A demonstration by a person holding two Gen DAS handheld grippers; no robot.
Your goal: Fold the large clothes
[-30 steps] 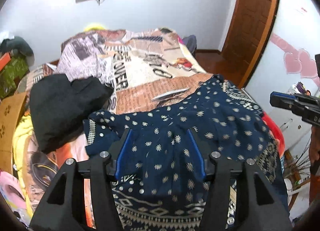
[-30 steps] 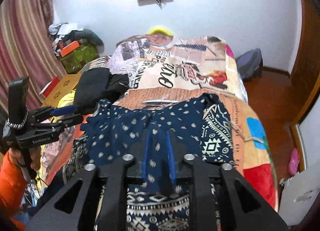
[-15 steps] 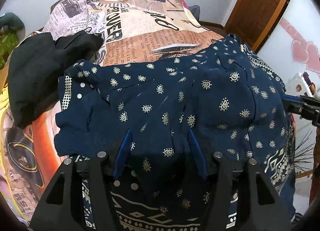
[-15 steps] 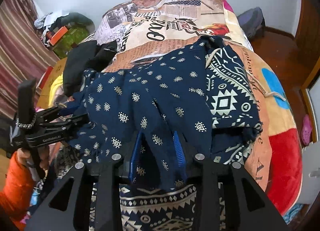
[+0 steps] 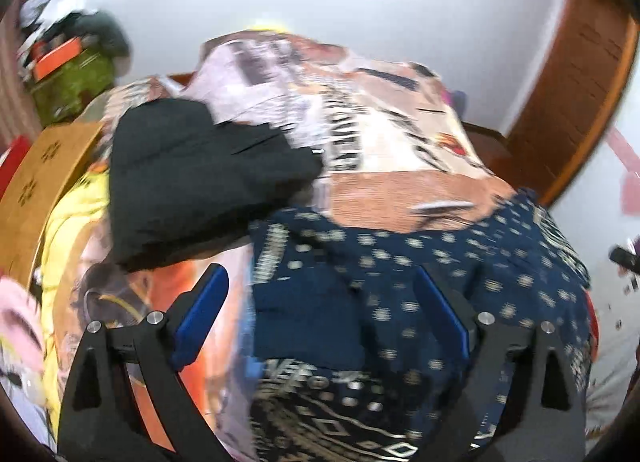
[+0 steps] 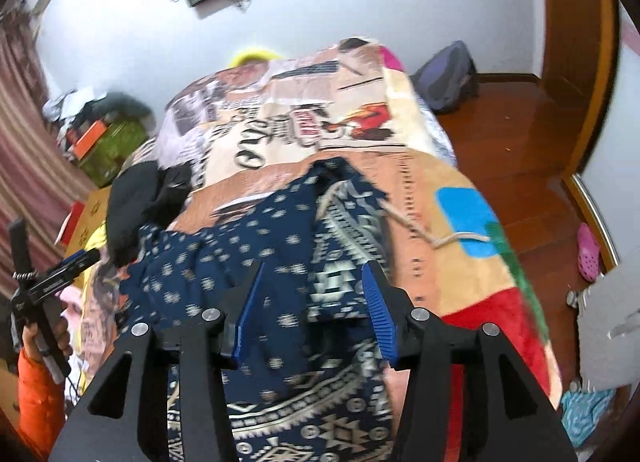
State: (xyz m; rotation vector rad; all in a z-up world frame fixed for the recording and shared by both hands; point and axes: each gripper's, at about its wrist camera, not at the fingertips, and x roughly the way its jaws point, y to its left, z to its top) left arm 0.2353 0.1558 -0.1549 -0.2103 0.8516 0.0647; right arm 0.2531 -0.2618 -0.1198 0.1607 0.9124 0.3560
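A navy patterned garment (image 5: pixel 400 282) lies folded over on the near end of the bed; it also shows in the right wrist view (image 6: pixel 280 262). My left gripper (image 5: pixel 320 290) is open above its left edge, holding nothing. My right gripper (image 6: pixel 312 286) is open above the garment's right part, holding nothing. The left gripper's body shows at the left edge of the right wrist view (image 6: pixel 48 282). Both views are motion-blurred.
A black garment (image 5: pixel 192 177) lies on the bed's left side beside the navy one. The bed has a printed blanket (image 6: pixel 304 121). A cardboard box (image 5: pixel 44 173) stands left of the bed. A wooden door (image 5: pixel 576 89) and wood floor (image 6: pixel 500 133) are to the right.
Both grippers have let go of the navy garment's folded edge and opened wide. They have lifted and pulled back; the garment now lies folded on the bed.
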